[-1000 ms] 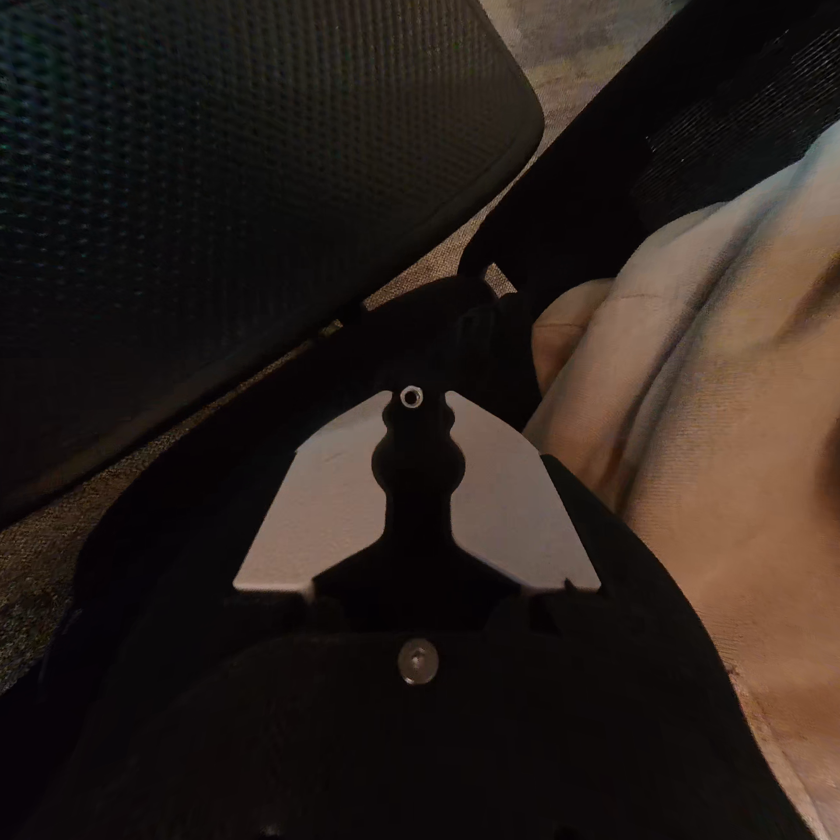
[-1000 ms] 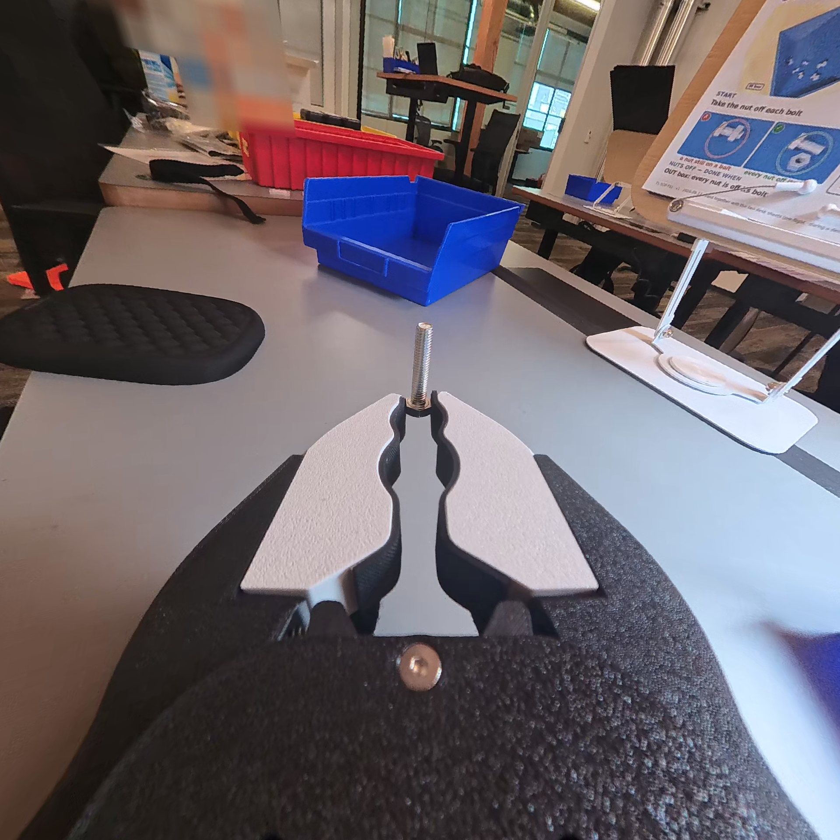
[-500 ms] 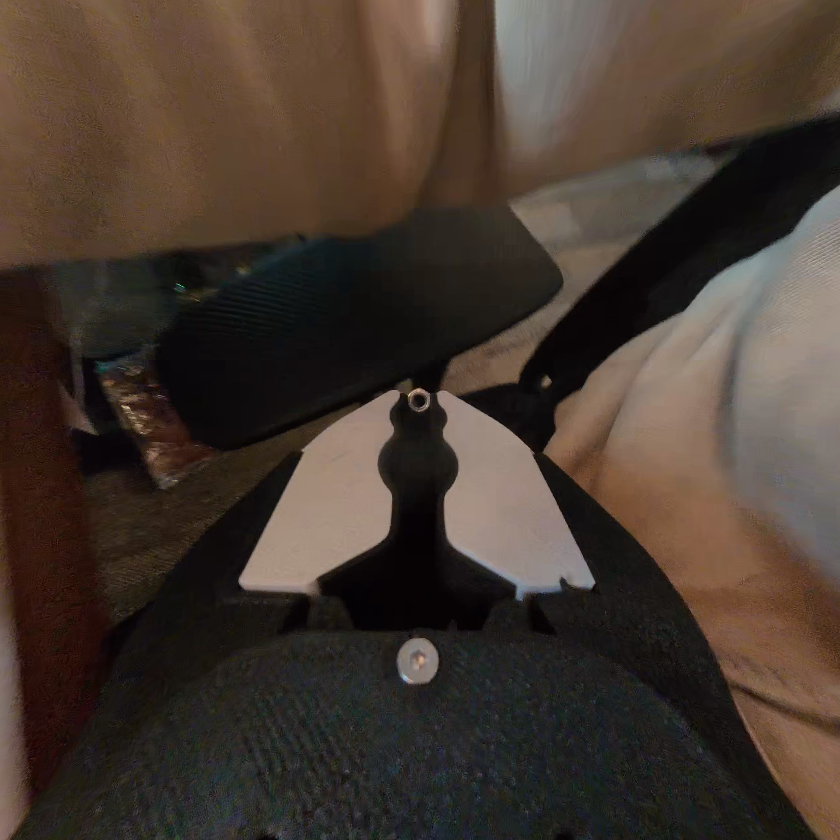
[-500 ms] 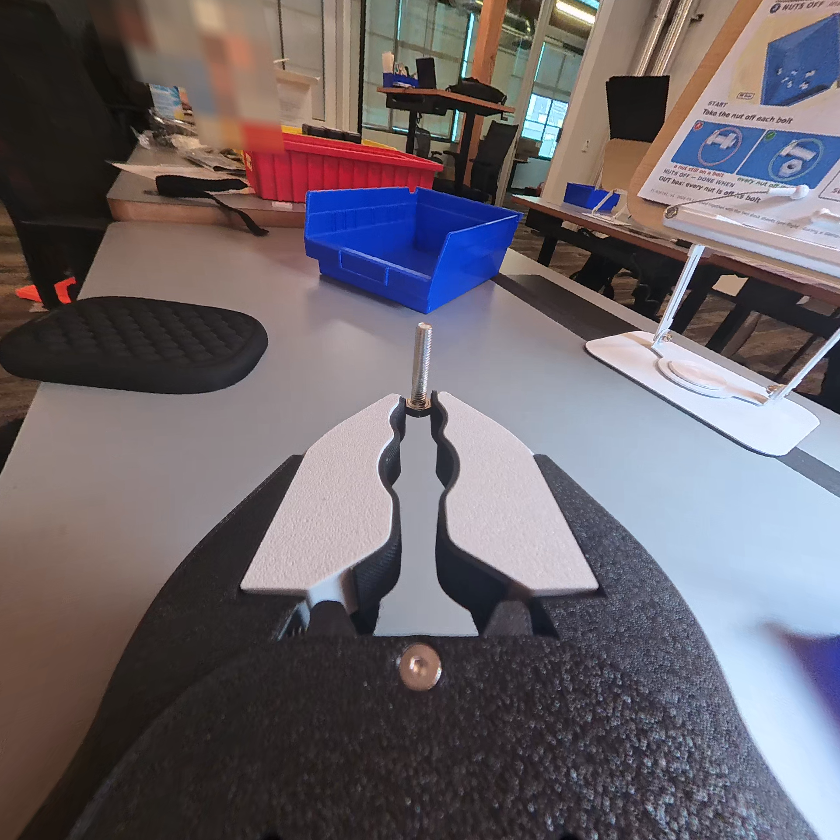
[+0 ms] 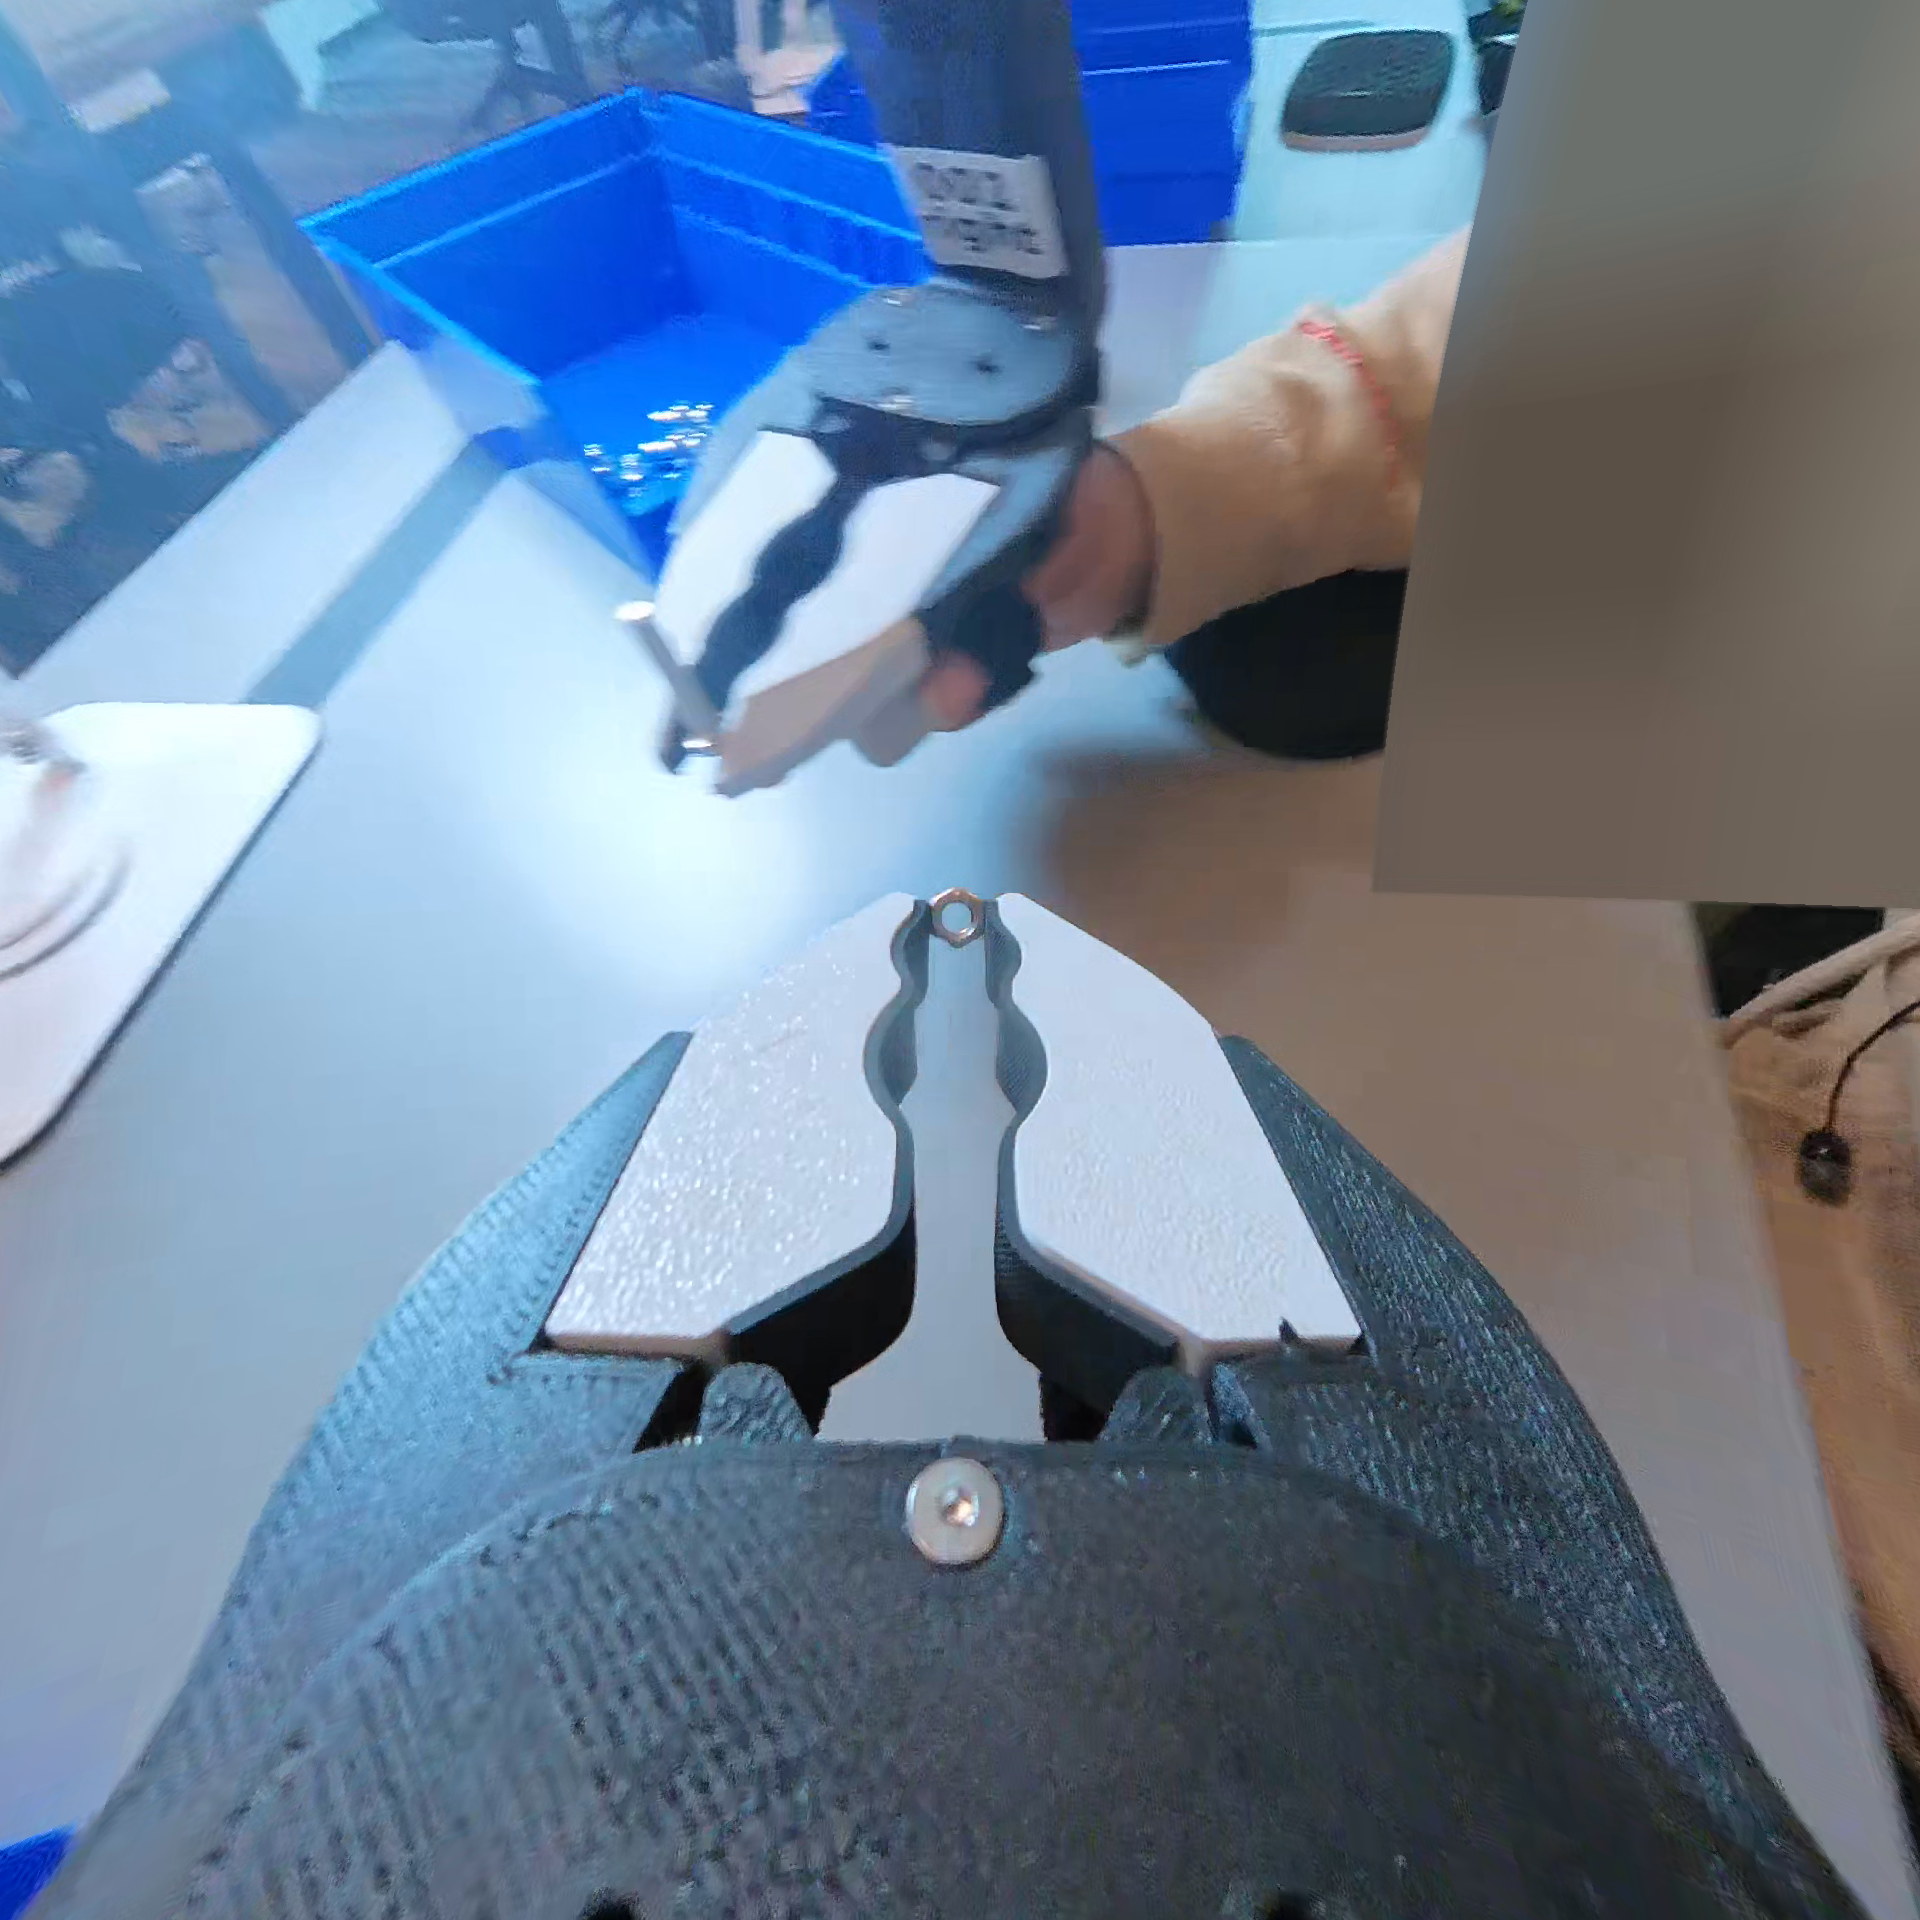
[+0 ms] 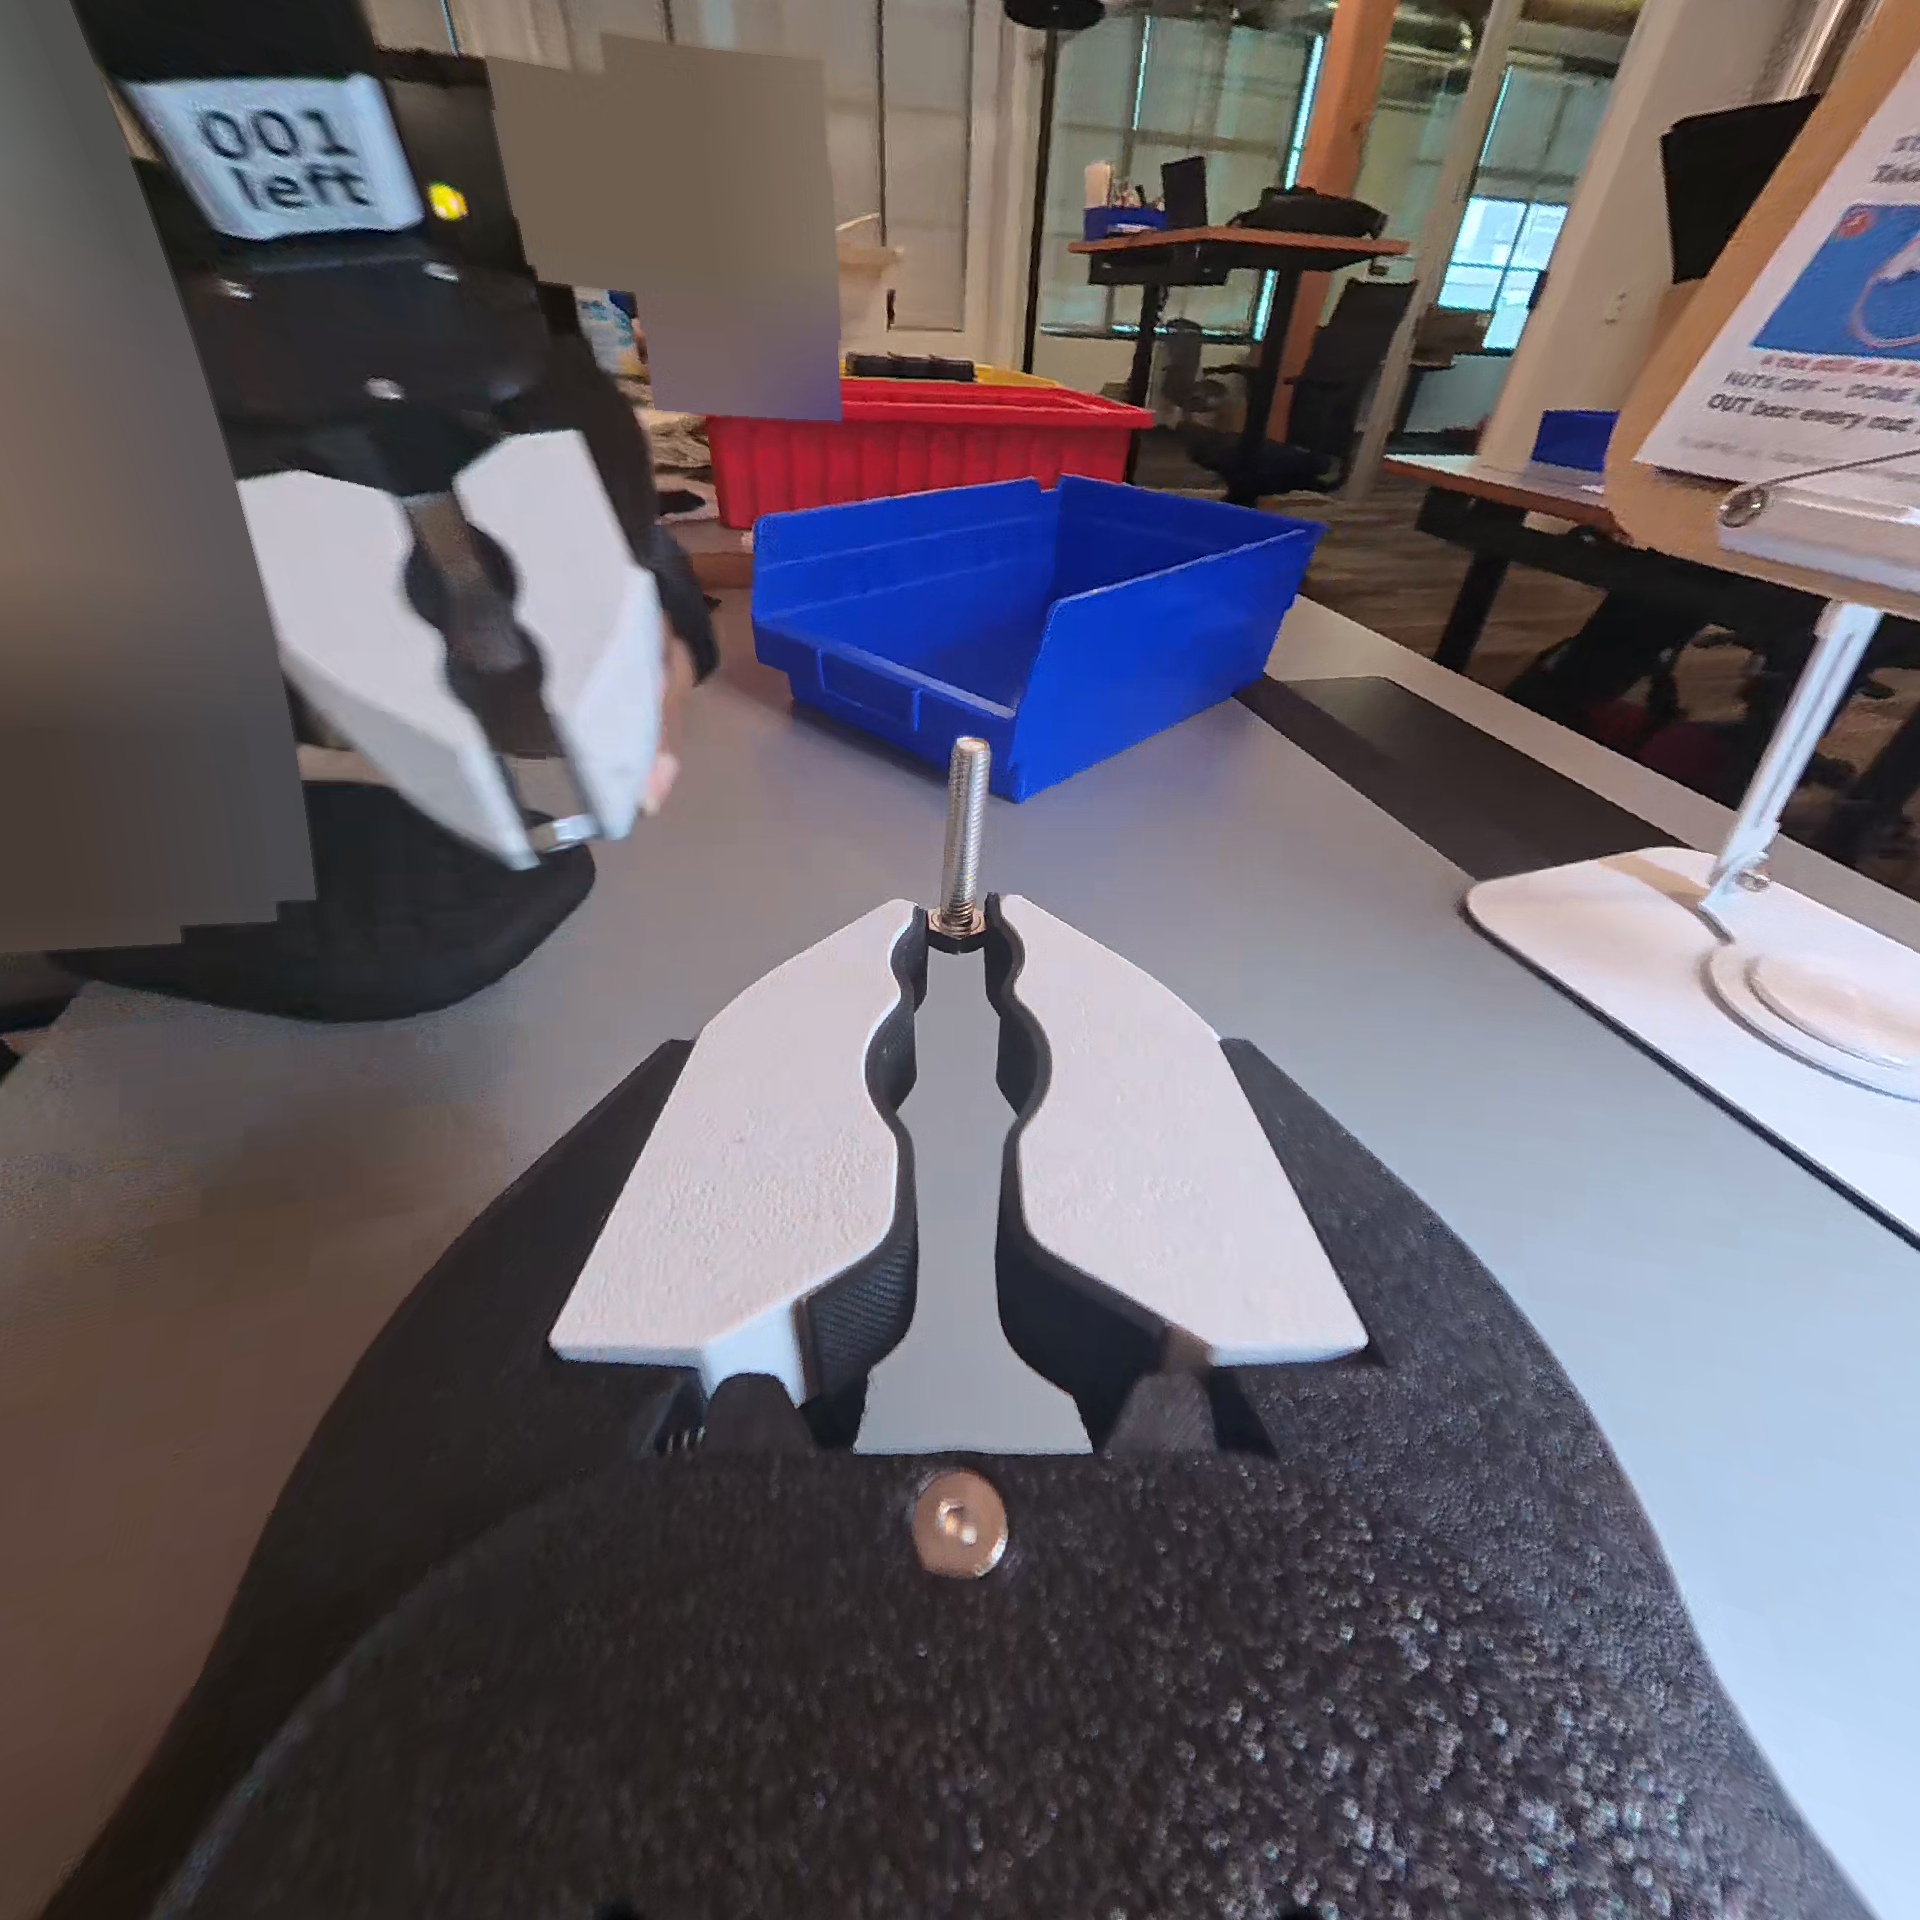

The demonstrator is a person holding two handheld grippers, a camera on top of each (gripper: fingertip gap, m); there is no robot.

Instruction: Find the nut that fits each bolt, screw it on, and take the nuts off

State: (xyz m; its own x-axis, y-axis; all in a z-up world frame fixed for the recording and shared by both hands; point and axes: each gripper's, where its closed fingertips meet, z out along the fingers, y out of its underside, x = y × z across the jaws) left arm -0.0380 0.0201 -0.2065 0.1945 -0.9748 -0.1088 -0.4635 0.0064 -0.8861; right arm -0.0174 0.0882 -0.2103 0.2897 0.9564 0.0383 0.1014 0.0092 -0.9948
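Pinching the nut [image 5: 957, 921] in your left tongs [image 5: 958, 914] above the counter [image 5: 468, 987] while your right tongs [image 6: 961, 920] clamped the upright bolt [image 6: 966, 821] by its head, you risked cross-threading if the two met tilted.

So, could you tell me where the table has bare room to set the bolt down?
The grey table is bare between the blue bin and the right gripper, and on to the white stand base. It is crowded on the left, where the left gripper hangs over the black pad.
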